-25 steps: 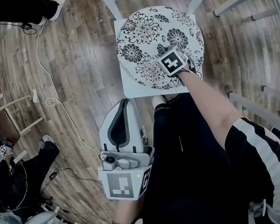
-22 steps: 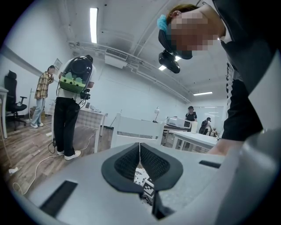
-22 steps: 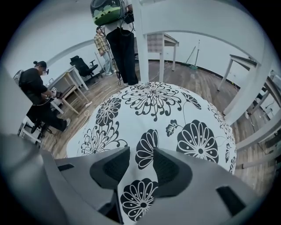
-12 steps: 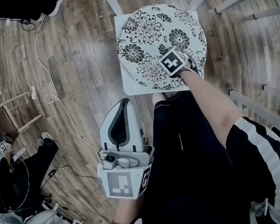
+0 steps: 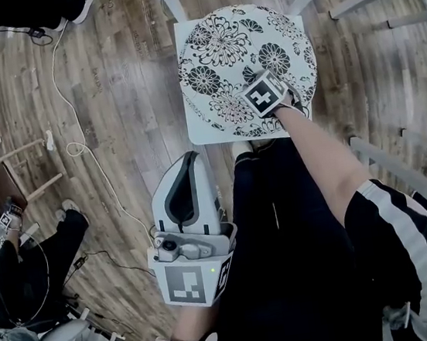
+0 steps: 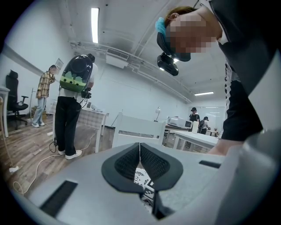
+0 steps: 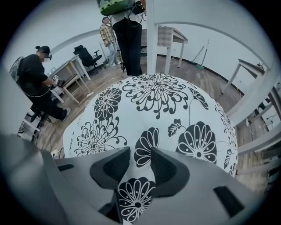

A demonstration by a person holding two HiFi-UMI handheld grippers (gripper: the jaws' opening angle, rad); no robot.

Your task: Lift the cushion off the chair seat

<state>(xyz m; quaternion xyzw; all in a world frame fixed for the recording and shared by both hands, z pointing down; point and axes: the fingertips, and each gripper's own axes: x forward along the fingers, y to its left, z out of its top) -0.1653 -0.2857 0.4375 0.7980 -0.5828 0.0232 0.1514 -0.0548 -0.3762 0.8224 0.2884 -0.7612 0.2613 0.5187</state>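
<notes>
Jaws of right gripper (image 7: 140, 154) pinch flat-lying cushion (image 7: 163, 99).

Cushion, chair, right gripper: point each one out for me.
cushion (image 5: 216, 44): head view, large flower print on its far left part.
chair (image 5: 195, 138): head view, bare near-left seat corner.
right gripper (image 7: 140, 149): right gripper view, midway between its fingertips.

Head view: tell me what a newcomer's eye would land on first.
The round cushion with bold black flowers stands out, lying on the white chair seat at top centre. The right gripper has its fingers closed on the cushion's near edge. The left gripper hangs back beside the person's dark trouser leg, fingers together and empty.
</notes>
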